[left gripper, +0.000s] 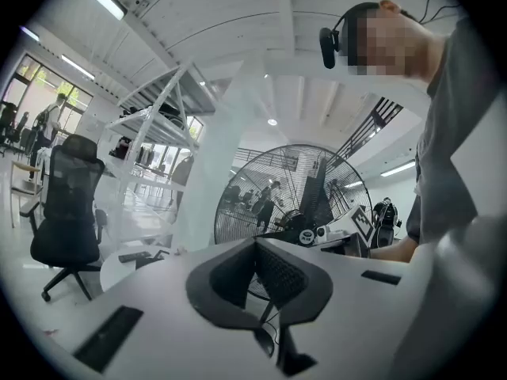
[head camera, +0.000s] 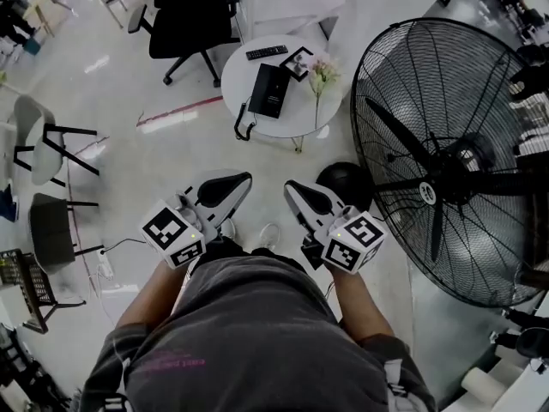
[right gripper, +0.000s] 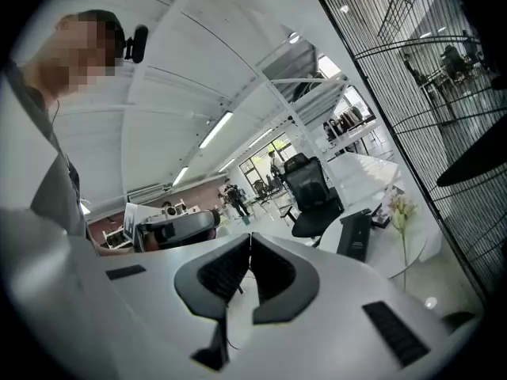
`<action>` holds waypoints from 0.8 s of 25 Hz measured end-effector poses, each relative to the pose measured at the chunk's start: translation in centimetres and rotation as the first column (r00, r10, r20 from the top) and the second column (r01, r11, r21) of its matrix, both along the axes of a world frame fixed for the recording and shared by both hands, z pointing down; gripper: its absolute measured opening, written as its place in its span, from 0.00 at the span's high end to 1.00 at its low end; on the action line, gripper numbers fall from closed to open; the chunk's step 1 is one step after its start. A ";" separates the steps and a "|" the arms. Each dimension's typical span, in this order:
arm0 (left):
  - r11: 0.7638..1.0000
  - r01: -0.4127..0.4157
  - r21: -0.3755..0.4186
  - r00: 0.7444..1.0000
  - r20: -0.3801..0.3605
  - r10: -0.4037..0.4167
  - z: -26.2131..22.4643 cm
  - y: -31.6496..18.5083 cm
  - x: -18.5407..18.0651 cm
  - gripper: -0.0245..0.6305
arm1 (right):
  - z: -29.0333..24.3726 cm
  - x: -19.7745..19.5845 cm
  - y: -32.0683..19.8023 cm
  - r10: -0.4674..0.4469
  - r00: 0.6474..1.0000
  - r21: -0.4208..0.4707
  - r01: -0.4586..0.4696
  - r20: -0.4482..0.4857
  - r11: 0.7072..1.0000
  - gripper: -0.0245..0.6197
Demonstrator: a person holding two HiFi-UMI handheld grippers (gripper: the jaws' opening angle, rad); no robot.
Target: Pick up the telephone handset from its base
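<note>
Pale workshop floor, black telephone [head camera: 268,90] on a far round white table [head camera: 236,80]; left gripper [head camera: 240,181] and right gripper [head camera: 293,189], both closed and empty, apparently must first approach and open.

The fan [head camera: 446,157] runs off the head view's right edge, and the office chair [head camera: 190,15] off its top. On the round table [head camera: 236,75] the telephone [head camera: 269,90] is too small to tell handset from base (just a dark slab with a cord [head camera: 244,127]). In the left gripper view the left gripper [left gripper: 255,241] hides most of that table.
</note>
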State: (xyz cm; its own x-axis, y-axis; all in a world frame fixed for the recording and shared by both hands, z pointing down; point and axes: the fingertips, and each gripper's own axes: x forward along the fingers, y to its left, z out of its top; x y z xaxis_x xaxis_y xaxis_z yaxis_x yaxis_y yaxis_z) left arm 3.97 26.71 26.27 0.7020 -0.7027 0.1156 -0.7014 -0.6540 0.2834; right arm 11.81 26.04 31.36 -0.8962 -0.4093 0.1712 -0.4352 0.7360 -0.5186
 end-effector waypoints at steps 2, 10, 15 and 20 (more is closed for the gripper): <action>1.000 0.003 0.002 1.000 0.001 -0.003 0.1 0.3 0.5 0.94 | 0.1 0.5 0.3 -0.004 1.000 -0.001 0.004 0.002 1.000 0.93; 1.000 0.005 0.010 1.000 0.011 -0.005 -0.2 1.1 2.2 0.94 | 0.5 2.6 0.7 0.002 1.000 -0.017 -0.002 -0.001 1.000 0.93; 1.000 0.014 0.006 1.000 0.016 -0.014 0.3 1.1 2.4 0.94 | 1.2 3.3 0.6 0.005 1.000 -0.029 -0.005 0.002 1.000 0.93; 1.000 0.019 0.003 1.000 0.009 -0.019 0.4 0.1 2.2 0.94 | 1.2 3.4 -0.7 0.014 1.000 -0.028 -0.015 -0.015 0.999 0.93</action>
State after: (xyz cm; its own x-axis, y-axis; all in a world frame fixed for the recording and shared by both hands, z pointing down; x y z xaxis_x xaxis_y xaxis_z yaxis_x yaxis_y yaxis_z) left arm 6.17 26.77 26.63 0.6875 -0.7163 0.1194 -0.7161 -0.6414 0.2753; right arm 15.26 25.33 32.60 -0.8876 -0.4171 0.1956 -0.4533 0.7147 -0.5327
